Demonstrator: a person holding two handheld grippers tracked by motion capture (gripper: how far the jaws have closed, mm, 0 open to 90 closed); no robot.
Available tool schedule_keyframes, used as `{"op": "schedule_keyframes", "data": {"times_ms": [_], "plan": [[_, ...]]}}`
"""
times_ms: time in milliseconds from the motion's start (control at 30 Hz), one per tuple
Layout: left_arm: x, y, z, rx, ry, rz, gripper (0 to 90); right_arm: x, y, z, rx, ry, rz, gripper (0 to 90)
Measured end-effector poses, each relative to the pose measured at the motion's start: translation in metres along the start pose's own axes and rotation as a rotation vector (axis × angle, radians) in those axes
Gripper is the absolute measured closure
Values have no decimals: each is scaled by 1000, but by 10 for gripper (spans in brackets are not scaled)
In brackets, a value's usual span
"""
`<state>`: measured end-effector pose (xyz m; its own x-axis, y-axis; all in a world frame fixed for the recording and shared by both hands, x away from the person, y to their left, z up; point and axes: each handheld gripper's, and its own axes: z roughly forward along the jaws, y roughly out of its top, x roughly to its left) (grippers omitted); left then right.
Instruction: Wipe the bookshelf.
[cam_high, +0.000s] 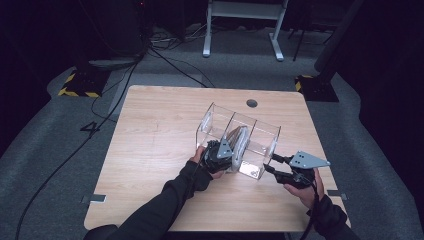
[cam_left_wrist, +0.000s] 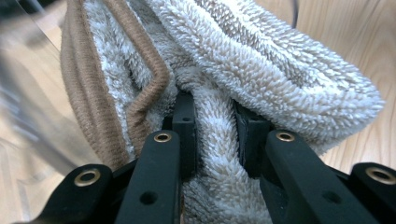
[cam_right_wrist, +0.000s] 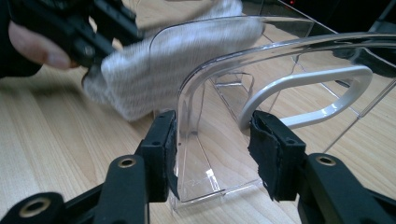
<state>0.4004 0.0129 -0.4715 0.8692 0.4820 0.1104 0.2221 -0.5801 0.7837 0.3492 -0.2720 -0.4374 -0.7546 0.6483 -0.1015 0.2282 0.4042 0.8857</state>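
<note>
A clear plastic organizer (cam_high: 218, 125) with several open compartments stands on the wooden table (cam_high: 160, 130). My left gripper (cam_high: 231, 154) is shut on a folded fluffy beige towel (cam_high: 241, 140) with brown trim, and the towel sits in the middle compartment. Close up, the pile of the towel (cam_left_wrist: 280, 70) bulges around the left gripper (cam_left_wrist: 217, 121). At the organizer's near end my right gripper (cam_high: 274, 164) is shut on it. In the right gripper view one pad lies against the clear end wall (cam_right_wrist: 196, 154) and the other against the white handle (cam_right_wrist: 336, 88), with the right gripper (cam_right_wrist: 212, 135) straddling both.
A round cable hole (cam_high: 252, 103) lies in the table's far side. Bare wood stretches left of the organizer. Beyond the table stand white desk legs (cam_high: 207, 45), a yellow-and-black striped stand base (cam_high: 80, 84) and cables on the grey floor.
</note>
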Motion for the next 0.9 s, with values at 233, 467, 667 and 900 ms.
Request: {"op": "schedule_keyframes", "data": {"times_ms": [233,467,667,900], "plan": [[2,-12,8,20,-42,-25,743,0,0,1,-3,1,5,528],[5,-4,-1,-14,-43,-35,743,1,0,1,-3,3,11,528],[13,25,-31,-142,-19,-27,743,2,0,3,-3,5,17,528],[18,31,-30,-181,-31,-64,743,2,-1,4,-3,7,16,524]]}}
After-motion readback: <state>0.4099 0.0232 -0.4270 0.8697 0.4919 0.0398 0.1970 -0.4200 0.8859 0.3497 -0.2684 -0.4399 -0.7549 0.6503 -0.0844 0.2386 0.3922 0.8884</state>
